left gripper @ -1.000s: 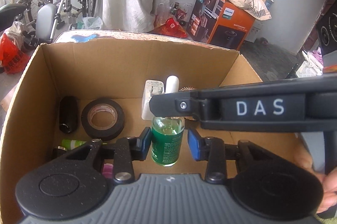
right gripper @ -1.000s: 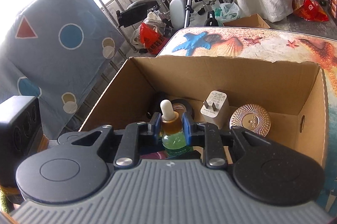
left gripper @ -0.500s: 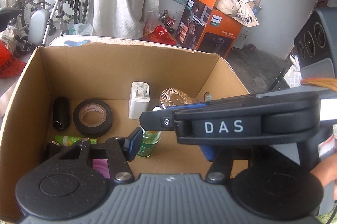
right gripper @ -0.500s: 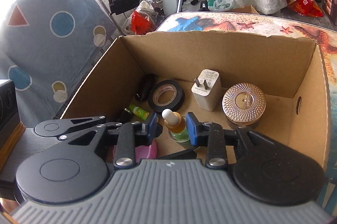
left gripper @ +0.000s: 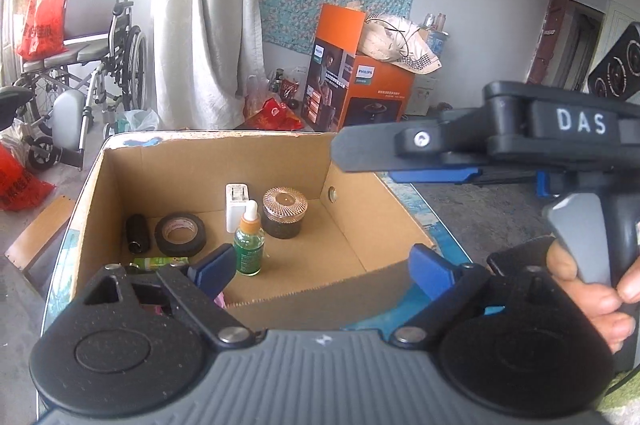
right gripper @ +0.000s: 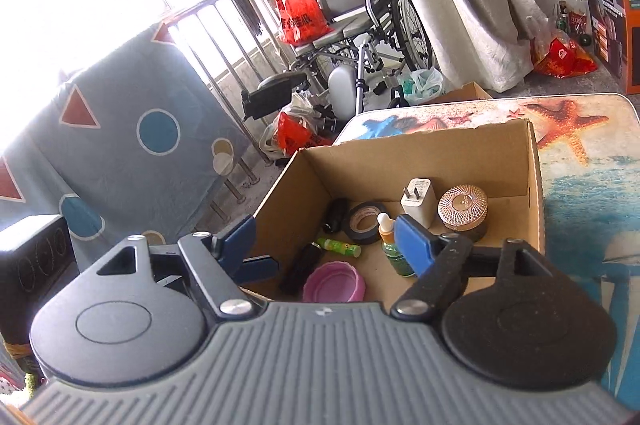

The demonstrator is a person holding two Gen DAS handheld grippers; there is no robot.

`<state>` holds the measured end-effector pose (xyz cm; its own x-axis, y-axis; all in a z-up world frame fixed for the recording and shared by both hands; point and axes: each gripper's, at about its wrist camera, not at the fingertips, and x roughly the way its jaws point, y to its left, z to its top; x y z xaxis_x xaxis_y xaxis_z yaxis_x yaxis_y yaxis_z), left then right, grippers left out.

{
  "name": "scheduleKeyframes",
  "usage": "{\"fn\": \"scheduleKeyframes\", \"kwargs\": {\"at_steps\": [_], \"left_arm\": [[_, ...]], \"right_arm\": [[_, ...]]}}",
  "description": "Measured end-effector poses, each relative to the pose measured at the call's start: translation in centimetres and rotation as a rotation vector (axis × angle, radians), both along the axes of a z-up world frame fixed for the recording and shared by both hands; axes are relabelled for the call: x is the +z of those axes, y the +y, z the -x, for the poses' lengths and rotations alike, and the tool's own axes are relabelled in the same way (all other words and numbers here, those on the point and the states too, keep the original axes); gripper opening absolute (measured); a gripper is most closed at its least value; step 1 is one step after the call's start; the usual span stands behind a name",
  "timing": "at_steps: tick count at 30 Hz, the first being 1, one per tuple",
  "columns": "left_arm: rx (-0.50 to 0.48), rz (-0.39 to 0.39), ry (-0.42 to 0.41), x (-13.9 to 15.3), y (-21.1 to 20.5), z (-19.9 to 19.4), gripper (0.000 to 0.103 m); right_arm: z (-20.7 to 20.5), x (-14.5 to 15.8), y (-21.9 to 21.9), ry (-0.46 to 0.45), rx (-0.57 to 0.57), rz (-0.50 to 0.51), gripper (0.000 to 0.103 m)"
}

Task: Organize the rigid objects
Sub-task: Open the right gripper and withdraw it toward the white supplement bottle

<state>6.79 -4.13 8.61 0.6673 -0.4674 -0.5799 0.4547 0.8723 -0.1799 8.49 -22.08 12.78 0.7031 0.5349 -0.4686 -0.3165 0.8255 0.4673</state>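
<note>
box (left gripper: 192, 169): on my table (right gripper: 580, 161)
bottle (left gripper: 249, 245): upright in box, before charger (left gripper: 236, 205)
tape (left gripper: 181, 234): left of bottle
jar (left gripper: 285, 211): right of charger

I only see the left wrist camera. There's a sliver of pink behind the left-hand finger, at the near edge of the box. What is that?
Observer: A pink round dish, lying on the floor of the cardboard box.
Operator: Anything next to it?
Observer: A black stick-shaped thing lies close beside it, toward the box's side wall. I can't tell what it is.
Operator: What's the box standing on?
Observer: A table top printed with a beach scene, including an orange starfish.
</note>
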Motion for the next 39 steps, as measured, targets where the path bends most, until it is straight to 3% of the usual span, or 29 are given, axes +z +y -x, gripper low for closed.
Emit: {"fn": "scheduleKeyframes", "kwargs": {"at_steps": [4, 8, 12, 16, 23, 29, 39], "left_arm": [[-0.011, 0.002, -0.027, 0.7, 1.0, 3.6, 0.099], [-0.007, 0.024, -0.065, 1.3, 2.1, 6.5, 0.103], [0.028, 0.011, -0.1, 1.0, 3.2, 8.4, 0.103], [0.109, -0.068, -0.105, -0.2, 3.8, 9.1, 0.103], [0.219, -0.126, -0.037, -2.6, 5.3, 9.7, 0.103], [0.311, -0.238, -0.075, -2.9, 5.6, 9.7, 0.103], [0.289, -0.258, -0.06, -4.0, 5.8, 9.0, 0.103]], "right_arm": [[5.4, 1.5, -0.7, -0.066, -0.058, -0.036, 0.101], [10.0, 1.7, -0.6, -0.099, -0.101, -0.029, 0.102], [12.5, 0.9, 0.9, -0.088, -0.13, 0.051, 0.102], [12.8, -0.7, 2.9, -0.048, -0.125, 0.146, 0.102], [13.0, -3.5, 6.3, -0.045, -0.191, 0.344, 0.102], [13.3, -3.9, 7.8, -0.077, -0.231, 0.43, 0.102], [13.4, -2.9, 8.8, -0.143, -0.234, 0.528, 0.102]]}}
